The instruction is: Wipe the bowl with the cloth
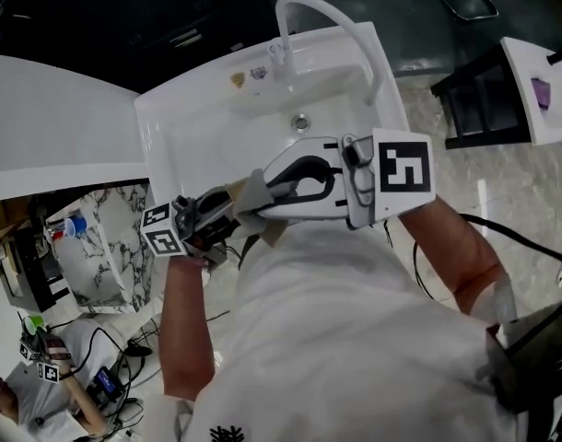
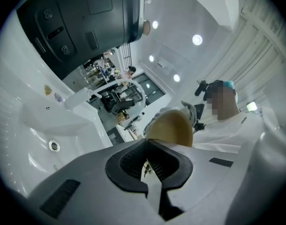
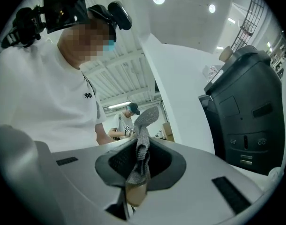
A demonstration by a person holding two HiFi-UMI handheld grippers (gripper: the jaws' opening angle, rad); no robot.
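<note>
A tan bowl (image 2: 170, 128) is held by its rim in my left gripper (image 2: 146, 165), whose jaws are shut on it. A grey cloth (image 3: 142, 144) is pinched in my right gripper (image 3: 138, 172) and stands up out of the shut jaws; a tan bit shows just under it. In the head view the two grippers meet over the front edge of the white sink (image 1: 198, 127). There the left gripper (image 1: 212, 215) faces the right gripper (image 1: 263, 191), with the cloth (image 1: 249, 191) bunched between them. The bowl is mostly hidden in the head view.
A white faucet (image 1: 327, 17) arches over the sink, and the drain (image 1: 301, 122) lies in the basin's middle. A black appliance (image 3: 246, 111) stands beside the sink. A marbled cabinet (image 1: 106, 238) and another person (image 1: 41, 376) are at the lower left.
</note>
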